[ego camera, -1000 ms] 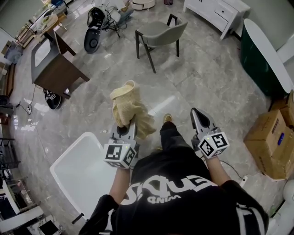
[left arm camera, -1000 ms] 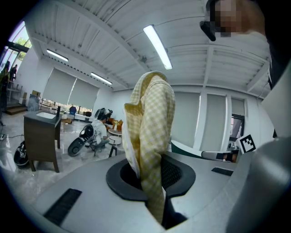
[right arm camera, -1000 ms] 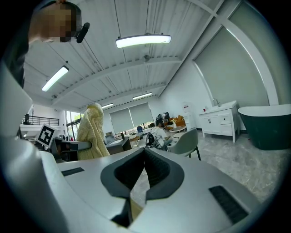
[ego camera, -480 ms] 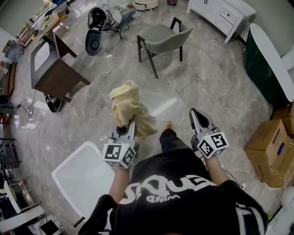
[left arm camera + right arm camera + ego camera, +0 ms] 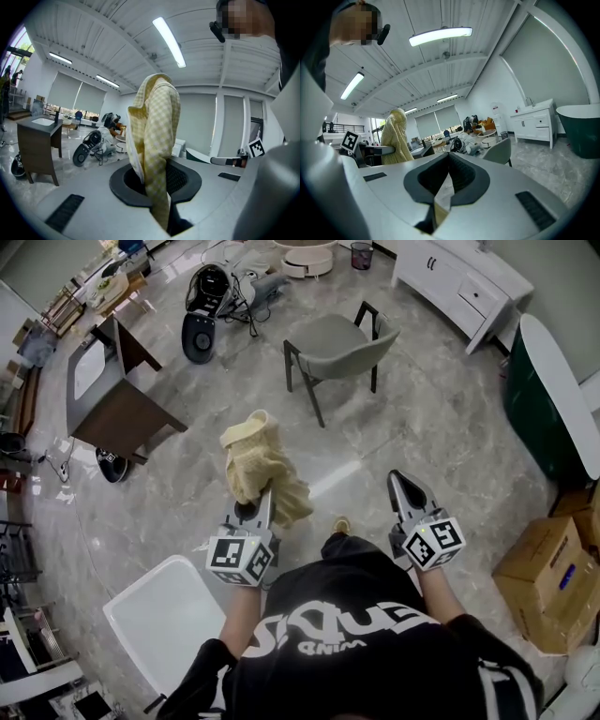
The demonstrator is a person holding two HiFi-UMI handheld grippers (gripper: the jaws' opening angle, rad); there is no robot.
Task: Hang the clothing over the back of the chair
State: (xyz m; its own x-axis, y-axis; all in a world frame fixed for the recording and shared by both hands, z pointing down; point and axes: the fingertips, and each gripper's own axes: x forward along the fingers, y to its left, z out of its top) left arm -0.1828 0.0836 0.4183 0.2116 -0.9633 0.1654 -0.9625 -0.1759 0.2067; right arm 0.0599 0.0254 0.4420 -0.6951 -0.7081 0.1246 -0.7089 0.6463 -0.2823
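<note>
Clothing point(image 5: 255, 460) sits in left gripper point(image 5: 264, 498), rising ahead of its jaws. Right gripper point(image 5: 401, 480) is level with it to the right, apart. Chair point(image 5: 339, 341) stands beyond both, well apart. Sink stand point(image 5: 112, 395) is far left and boxes point(image 5: 548, 577) far right. Drawer cabinet point(image 5: 464, 287) is behind the chair, rightward.

The clothing point(image 5: 255, 460) is pale yellow with small checks, bunched and standing upward, its lower end pinched in the left gripper point(image 5: 260, 505). The grey chair point(image 5: 339, 339) with dark legs stands upright, well apart from it.
</note>
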